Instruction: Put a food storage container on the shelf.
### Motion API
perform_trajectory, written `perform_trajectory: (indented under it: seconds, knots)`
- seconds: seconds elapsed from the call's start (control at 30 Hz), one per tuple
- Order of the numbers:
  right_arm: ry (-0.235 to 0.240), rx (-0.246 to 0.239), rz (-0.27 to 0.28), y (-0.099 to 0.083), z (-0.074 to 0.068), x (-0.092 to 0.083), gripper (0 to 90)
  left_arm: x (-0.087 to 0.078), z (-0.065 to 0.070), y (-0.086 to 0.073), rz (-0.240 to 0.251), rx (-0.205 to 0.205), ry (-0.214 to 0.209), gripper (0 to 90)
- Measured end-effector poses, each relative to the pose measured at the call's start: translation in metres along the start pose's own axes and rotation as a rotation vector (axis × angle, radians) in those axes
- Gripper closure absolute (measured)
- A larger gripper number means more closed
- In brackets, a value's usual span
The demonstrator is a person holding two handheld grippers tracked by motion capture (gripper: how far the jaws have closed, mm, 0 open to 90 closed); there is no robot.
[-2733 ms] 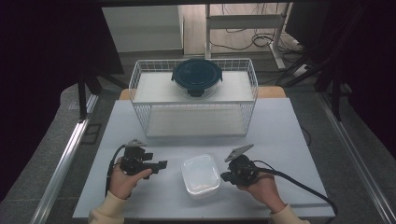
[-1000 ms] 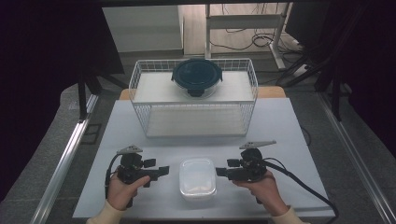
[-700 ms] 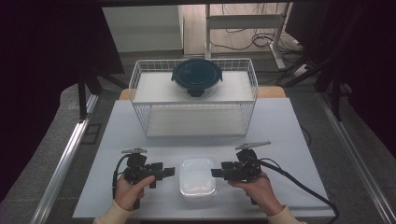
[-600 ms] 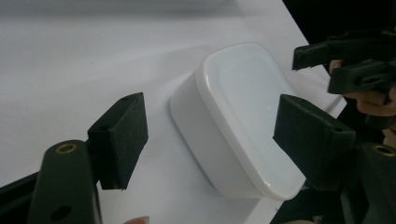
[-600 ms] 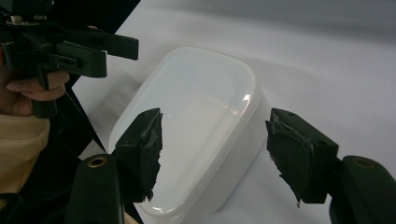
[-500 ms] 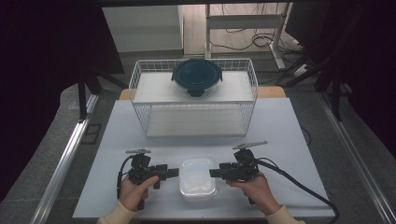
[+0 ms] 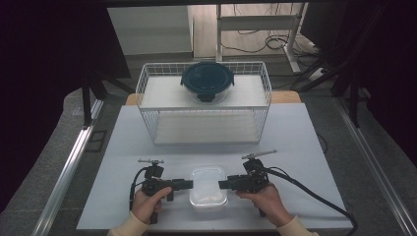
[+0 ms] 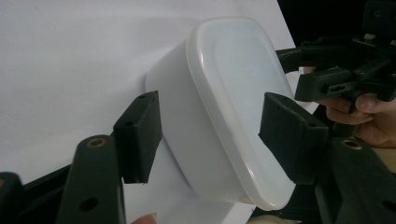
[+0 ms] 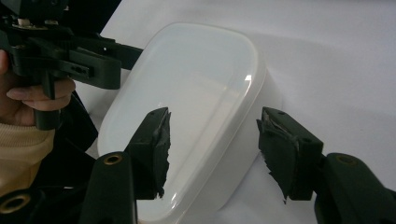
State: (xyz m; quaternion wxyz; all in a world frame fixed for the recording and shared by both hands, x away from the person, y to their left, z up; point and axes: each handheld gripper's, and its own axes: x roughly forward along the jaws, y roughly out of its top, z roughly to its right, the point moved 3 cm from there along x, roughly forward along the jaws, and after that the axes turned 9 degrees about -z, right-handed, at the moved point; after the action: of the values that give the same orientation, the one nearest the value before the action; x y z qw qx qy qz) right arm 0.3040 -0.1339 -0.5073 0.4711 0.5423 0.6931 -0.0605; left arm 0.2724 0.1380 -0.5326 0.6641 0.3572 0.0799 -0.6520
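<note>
High view: wire basket (image 7: 147, 98) with lidded bowl (image 7: 207, 80) well behind white container (image 7: 208, 187); left gripper (image 7: 186, 184), right gripper (image 7: 223, 184) closing, not yet gripping.

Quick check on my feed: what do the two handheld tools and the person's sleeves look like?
Both the left tool and the right tool are black, each with two blocky black jaws with round screw holes. A black cable trails from the right one. A thin grey plate sits atop each. The sleeves are cream.

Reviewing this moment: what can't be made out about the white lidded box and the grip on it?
- White box contents: hidden by its opaque lid in all three views.
- Pad contact: high view too small; left gripper and right gripper straddle the box, contact unclear.
- Round container contents: dark lid hides them.
</note>
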Motion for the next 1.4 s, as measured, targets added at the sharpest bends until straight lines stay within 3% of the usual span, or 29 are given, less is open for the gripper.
perform_trajectory:
  seconds: [0.13,0.23,0.4,0.6,0.8,1.03,1.4]
  knots:
    - [0.013,0.013,-0.014,-0.002,-0.001,0.002,45.9,0.003,0.001,-0.001,-0.013,-0.030,-0.033,45.5]
    - [0.025,0.024,-0.030,-0.003,-0.001,0.003,50.7,0.005,0.001,-0.003,-0.033,-0.031,-0.064,55.4]
    - [0.017,0.043,-0.012,-0.003,0.000,-0.001,61.6,0.002,0.002,-0.002,0.001,-0.047,-0.061,64.9]
    - [0.086,0.105,0.000,-0.005,0.006,-0.003,66.6,-0.001,0.004,-0.003,0.014,-0.038,-0.059,69.0]
    - [0.098,0.099,0.027,-0.004,0.003,-0.010,71.4,-0.006,0.005,-0.002,0.029,-0.033,-0.083,73.0]
    - [0.130,0.079,0.054,-0.003,-0.001,-0.017,77.1,-0.012,0.008,-0.001,0.051,-0.017,-0.079,77.2]
    - [0.129,0.041,0.083,-0.002,-0.004,-0.022,80.4,-0.019,0.016,0.001,0.067,0.026,-0.065,79.2]
